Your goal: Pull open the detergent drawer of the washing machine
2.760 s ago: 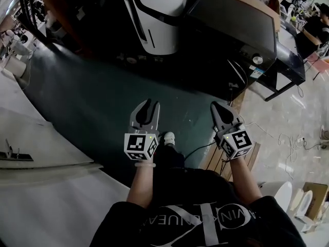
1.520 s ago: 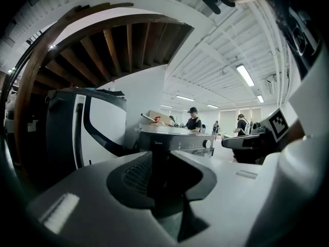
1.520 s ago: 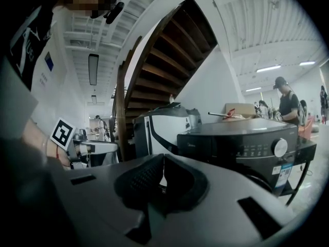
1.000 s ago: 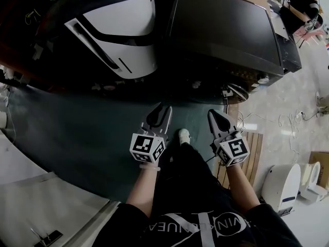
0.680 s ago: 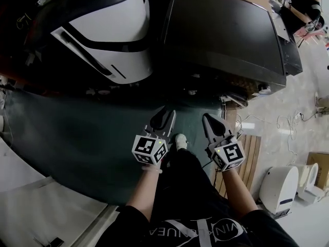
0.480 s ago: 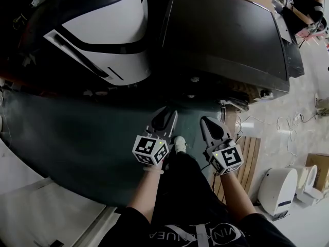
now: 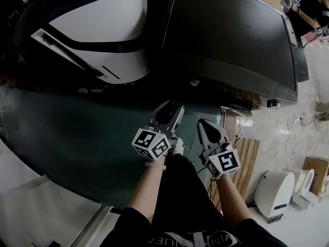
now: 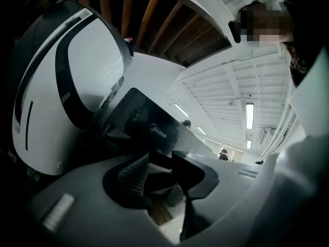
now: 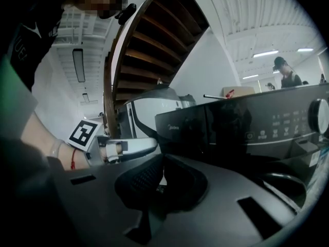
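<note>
2 appliances stand side by side ahead: a rounded white machine with a black band (image 7: 103, 35) and, to its right, the black glossy front-loading washing machine (image 7: 231, 35). The washer looks heavy enough to stay put under a pull. Its detergent drawer (image 9: 180, 126), the dark panel section carrying the logo at the upper left of the front, sits flush and shut, so whatever its compartments hold is hidden. I judge it a rigid, smooth plastic tray on slides: light, probably a little stiff at first, and slippery on the face. The hold belongs at its lower lip or recess, which I cannot make out. The left gripper (image 8: 160, 171) has just been opening; its jaws stand spread with nothing between them, short of the panel. The right gripper (image 9: 160, 181) has its 2 jaws pressed together, empty.
</note>
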The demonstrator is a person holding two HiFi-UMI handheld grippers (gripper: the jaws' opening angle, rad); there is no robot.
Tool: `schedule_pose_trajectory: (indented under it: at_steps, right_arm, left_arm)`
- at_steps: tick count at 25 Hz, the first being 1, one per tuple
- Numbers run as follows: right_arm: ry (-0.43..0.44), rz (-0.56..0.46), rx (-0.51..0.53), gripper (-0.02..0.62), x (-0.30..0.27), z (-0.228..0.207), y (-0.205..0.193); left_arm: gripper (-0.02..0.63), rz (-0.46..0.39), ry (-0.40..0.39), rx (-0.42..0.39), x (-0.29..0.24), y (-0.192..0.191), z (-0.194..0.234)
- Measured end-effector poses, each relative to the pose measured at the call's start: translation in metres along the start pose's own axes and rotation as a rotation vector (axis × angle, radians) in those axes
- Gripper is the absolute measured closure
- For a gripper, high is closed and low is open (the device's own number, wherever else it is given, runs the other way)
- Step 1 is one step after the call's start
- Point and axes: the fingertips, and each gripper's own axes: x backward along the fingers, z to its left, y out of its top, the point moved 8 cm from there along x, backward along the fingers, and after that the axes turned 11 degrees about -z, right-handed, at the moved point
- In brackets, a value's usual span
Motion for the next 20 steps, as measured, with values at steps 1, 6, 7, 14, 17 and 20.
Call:
schedule_pose_trajectory:
  at_steps: [1,6,7,14,17,20]
  right_arm:
    - [-0.005,0.011,0.002,0.583,-0.001,-0.002,-0.004]
    - [0.002,0.023,-0.005,0.583,-0.007,-0.007,-0.014]
    - [0.011,0.025,0.000,0.583,-0.007,-0.008,-0.016]
    - [0.025,0.054,-0.001,0.583,-0.013,-0.018,-0.026]
    - [0.028,0.044,-0.023,0.583,-0.019,-0.022,-0.026]
    - [0.031,0.063,-0.015,0.583,-0.020,-0.027,-0.031]
  left_arm:
    - [0.480,-0.010,-0.003,0.018,-0.004,-0.001,0.003]
    - [0.466,-0.041,-0.047,0.125,-0.022,-0.013,0.013]
    - [0.465,-0.048,-0.052,0.143,-0.026,-0.016,0.014]
    - [0.429,-0.159,-0.037,0.358,-0.045,-0.024,0.032]
    - [0.422,-0.212,-0.064,0.430,-0.052,-0.025,0.038]
    - [0.422,-0.242,-0.089,0.467,-0.059,-0.027,0.039]
